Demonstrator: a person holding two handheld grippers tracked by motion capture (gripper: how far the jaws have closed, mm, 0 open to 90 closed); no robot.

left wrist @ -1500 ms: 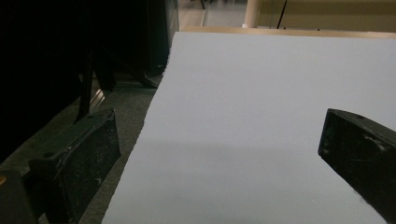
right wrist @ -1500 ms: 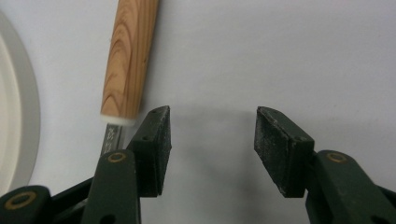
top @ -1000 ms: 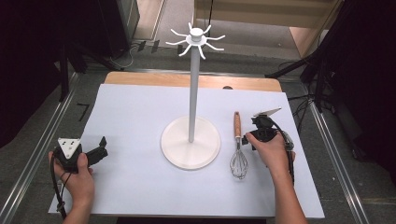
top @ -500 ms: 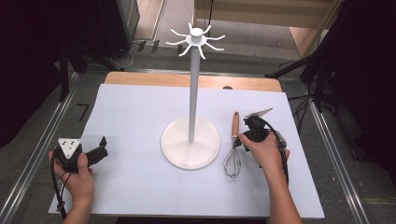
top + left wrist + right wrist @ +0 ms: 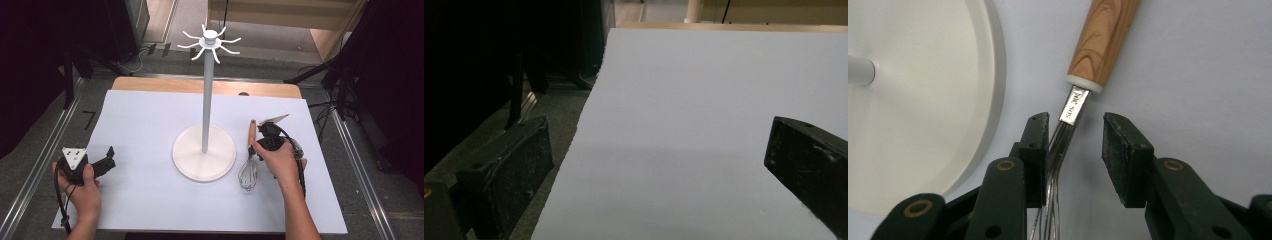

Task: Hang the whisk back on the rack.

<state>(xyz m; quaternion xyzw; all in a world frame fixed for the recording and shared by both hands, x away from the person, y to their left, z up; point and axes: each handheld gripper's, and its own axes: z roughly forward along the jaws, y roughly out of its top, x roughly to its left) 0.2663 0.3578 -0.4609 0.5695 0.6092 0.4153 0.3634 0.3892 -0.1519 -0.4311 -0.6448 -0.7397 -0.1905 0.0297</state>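
Note:
A whisk [image 5: 248,172] with a wooden handle [image 5: 1103,35] lies on the white mat, just right of the stand's round base [image 5: 204,152]. My right gripper [image 5: 256,150] points down at it. In the right gripper view the right gripper [image 5: 1075,135] straddles the whisk's wire neck [image 5: 1064,137]. The jaws have just been closing. The left pad is against the wires and a gap remains at the right pad. My left gripper [image 5: 107,160] rests at the mat's near left. In its own view the left gripper [image 5: 659,145] is open over bare mat.
A tall white stand [image 5: 206,100] with hooked arms at its top [image 5: 211,40] rises from the middle of the mat [image 5: 150,200]. A wooden table edge [image 5: 150,85] runs along the back. Metal rails and dark floor flank both sides.
My right hand has shifted left and down, bringing its gripper over the whisk's neck. The whisk's wire end has swung slightly toward the stand. The left hand has stayed put.

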